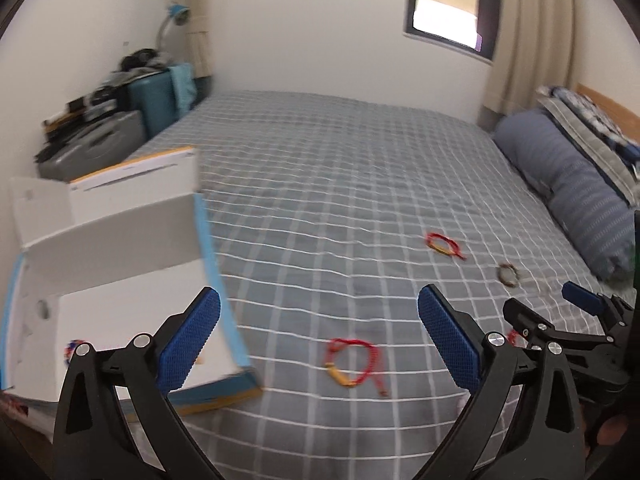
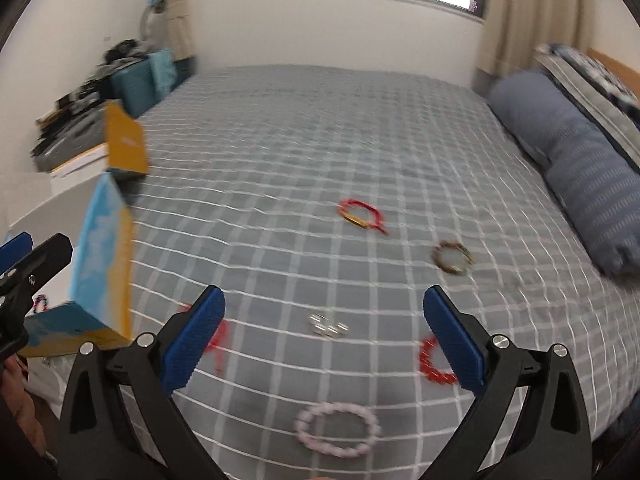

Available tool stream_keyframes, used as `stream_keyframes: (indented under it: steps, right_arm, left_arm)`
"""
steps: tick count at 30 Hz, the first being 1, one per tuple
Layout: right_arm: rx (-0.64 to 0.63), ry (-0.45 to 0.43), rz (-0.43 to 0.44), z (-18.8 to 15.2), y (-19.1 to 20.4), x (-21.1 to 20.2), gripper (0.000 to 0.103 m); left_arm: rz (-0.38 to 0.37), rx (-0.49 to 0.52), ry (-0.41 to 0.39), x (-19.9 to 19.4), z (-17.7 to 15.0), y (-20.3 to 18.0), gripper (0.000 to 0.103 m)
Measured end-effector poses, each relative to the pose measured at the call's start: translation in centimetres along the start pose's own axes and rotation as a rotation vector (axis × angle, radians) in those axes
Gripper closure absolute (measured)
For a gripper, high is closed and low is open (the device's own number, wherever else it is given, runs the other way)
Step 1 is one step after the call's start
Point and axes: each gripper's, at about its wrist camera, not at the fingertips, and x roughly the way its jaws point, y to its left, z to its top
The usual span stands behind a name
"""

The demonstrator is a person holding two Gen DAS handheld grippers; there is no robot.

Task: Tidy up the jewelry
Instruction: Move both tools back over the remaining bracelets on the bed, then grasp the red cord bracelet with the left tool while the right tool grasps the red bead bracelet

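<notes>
Here, jewelry scattered over grey checked bedspread (image 2: 320, 160), both views motion-blurred. Pink bead bracelet (image 2: 337, 430) nearest, lying flat between right gripper (image 2: 324, 336) arms. Small silver pieces (image 2: 329, 326), likely rings, just beyond it, mid-gap between the blue pads. Red bead bracelet (image 2: 434, 362) on right, partly hidden behind right pad. Red cord bracelet (image 1: 354, 364) with gold section near open box (image 1: 120, 280), seen between left gripper (image 1: 320, 340) fingers but lying on fabric, untouched. Second red-and-gold cord bracelet (image 2: 362, 214) farther out, centre of bed. Brown bracelet (image 2: 452, 258) right of that, toward grey bolster pillow (image 2: 580, 168). Small multicoloured beaded item (image 1: 72, 350) inside box, near left corner; detail too blurred to tell.

Left gripper: jaws spread wide, nothing between pads, tilted down over bed just right of box. Right gripper: jaws equally wide, empty, tilted down above silver pieces.

Box: white interior, blue and yellow outside, flaps up, at left edge of bed. Beyond it, teal suitcase (image 1: 154, 100) and cluttered stack against far-left wall. Window (image 1: 452, 0) and beige curtain (image 1: 532, 32) on far wall.
</notes>
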Motion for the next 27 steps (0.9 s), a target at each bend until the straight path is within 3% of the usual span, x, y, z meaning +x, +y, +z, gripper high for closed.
stream_keyframes:
  steps: [5, 15, 22, 27]
  right_arm:
    - [0.059, 0.077, -0.026, -1.7, -3.3, 1.9, 0.007]
    - [0.081, 0.157, -0.068, -4.5, -6.8, 4.5, 0.007]
    - [0.123, 0.256, -0.07, -6.6, -9.3, 8.7, 0.008]
    - [0.124, 0.309, -0.039, -7.1, -9.3, 10.5, 0.016]
  left_arm:
    - [-0.007, 0.05, 0.063, 4.0, -1.7, -2.8, 0.006]
    - [-0.013, 0.058, 0.174, 10.5, -5.9, -5.2, 0.006]
    - [-0.005, 0.026, 0.239, 13.8, -7.5, -4.2, 0.006]
    - [-0.025, -0.005, 0.288, 15.3, -8.2, -3.5, 0.006]
